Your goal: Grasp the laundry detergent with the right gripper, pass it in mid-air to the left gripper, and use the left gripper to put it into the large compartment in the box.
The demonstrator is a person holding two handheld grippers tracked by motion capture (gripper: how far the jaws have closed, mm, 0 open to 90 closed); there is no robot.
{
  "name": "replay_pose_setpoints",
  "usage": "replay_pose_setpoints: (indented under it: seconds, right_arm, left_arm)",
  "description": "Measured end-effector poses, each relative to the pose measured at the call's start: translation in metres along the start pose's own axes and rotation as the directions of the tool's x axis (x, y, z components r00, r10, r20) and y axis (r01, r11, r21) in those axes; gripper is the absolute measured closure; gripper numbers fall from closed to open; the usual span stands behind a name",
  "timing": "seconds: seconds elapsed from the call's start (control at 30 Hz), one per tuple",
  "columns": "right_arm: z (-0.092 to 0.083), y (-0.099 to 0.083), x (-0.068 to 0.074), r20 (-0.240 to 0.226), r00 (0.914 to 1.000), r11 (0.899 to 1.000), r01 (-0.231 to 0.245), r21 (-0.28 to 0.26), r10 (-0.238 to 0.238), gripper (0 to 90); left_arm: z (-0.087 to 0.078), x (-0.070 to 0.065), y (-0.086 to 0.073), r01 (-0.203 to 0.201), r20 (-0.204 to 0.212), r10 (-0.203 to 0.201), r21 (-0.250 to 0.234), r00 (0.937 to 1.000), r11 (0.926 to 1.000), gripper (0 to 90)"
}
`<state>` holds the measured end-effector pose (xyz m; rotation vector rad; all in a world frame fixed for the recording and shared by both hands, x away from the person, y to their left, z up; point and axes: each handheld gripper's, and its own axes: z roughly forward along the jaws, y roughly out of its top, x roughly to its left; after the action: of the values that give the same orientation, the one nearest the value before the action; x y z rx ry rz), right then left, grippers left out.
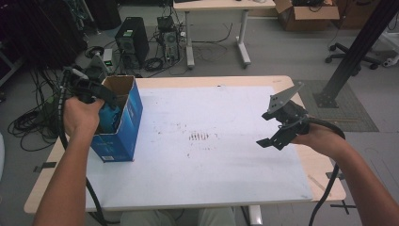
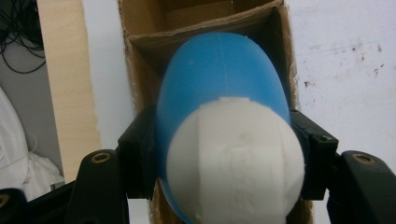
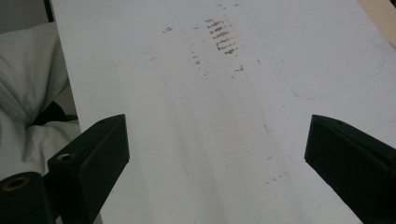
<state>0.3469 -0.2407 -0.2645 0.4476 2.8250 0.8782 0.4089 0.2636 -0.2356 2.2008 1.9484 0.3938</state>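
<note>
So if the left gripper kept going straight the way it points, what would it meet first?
Probably the inside of the open cardboard box: the left gripper, shut on a blue and white object, points into the box's open top. How deep the bottom lies is unclear.

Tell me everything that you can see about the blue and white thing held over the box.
The blue and white thing is rounded like an egg or capsule, with a smooth blue body and a matte white end that faces the left gripper view's camera. It looks like plastic, with a faint seam along the blue part. The left tongs are shut on it, one jaw pressing on each side. It sits at the open top of the blue cardboard box, partly inside, near the table's left edge in the high view.
</note>
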Motion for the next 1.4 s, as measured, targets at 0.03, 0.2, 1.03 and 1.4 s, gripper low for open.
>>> replay_pose_setpoints:
  seconds: [0.03,0.2,1.03,1.4]
  right_arm:
    - [0.0,0.0,0.0,0.001,1.0,1.0,0.001,0.002,-0.001,6.5]
    - [0.0,-0.001,0.0,0.002,1.0,1.0,0.0,0.0,0.0,6.6]
    - [0.004,-0.005,-0.003,-0.006,0.9998,1.0,-0.019,0.012,0.019,6.7]
    - [0.01,-0.007,-0.002,-0.021,0.9995,1.0,-0.024,0.016,0.024,7.0]
  left_arm:
    - [0.002,0.0,0.0,-0.004,-0.001,0.004,-0.001,1.0,1.0,37.9]
    - [0.013,-0.001,-0.001,-0.002,0.004,0.002,0.012,1.0,0.9999,37.9]
    - [0.042,0.002,-0.002,-0.007,0.031,0.005,0.06,0.9995,0.9982,37.8]
    - [0.044,0.012,-0.004,0.028,0.065,-0.031,0.046,0.9974,0.9985,36.3]
